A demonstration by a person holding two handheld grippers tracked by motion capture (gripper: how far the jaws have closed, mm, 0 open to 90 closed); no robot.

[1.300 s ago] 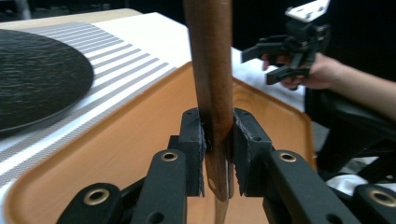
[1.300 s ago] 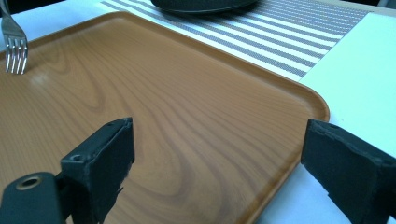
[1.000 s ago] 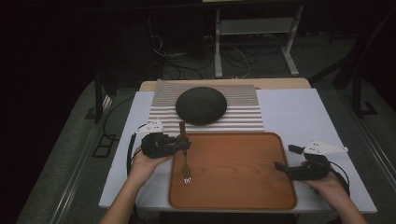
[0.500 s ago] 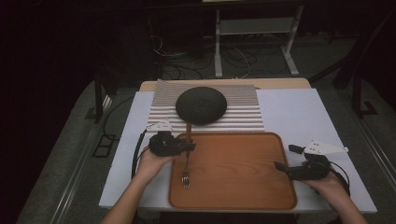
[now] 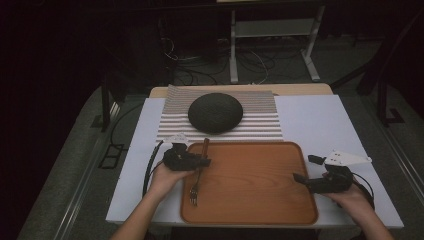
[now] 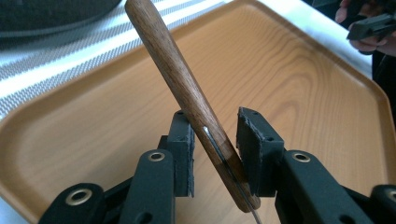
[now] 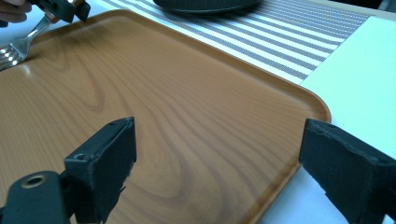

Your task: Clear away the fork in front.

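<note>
In the left gripper view, nearest the lens, our left gripper (image 6: pixel 215 144) has the fork's (image 6: pixel 187 98) wooden handle between its pads. The jaws have just been opening: the handle leans against the right pad, low in the frame, and a gap shows at the left pad, so we read this as a release, not a pinch. The step in hand looks like laying the fork on the tray (image 6: pixel 303 93). To do it well we would let the jaws spread until both pads are clear of the wood, then draw back along the handle's line and not across it, so the fork is not dragged or rolled.

In the high view the fork (image 5: pixel 198 170) lies at the left part of the tray (image 5: pixel 250 200), tines toward the bottom of the frame, handle tip near the tray's far rim, with the left gripper (image 5: pixel 200 161) across it. The right gripper (image 5: pixel 305 172) sits at the tray's right edge, jaws spread and holding nothing.

The left gripper view shows the gap at the pad, which the high view is too small to give. The right gripper view shows its own wide jaws (image 7: pixel 215 163) astride the tray's corner, and the tines (image 7: pixel 11 51) at its upper left. Farthest off, the high view shows the dark round lid (image 5: pixel 215 112) on the striped mat (image 5: pixel 260 122).
</note>
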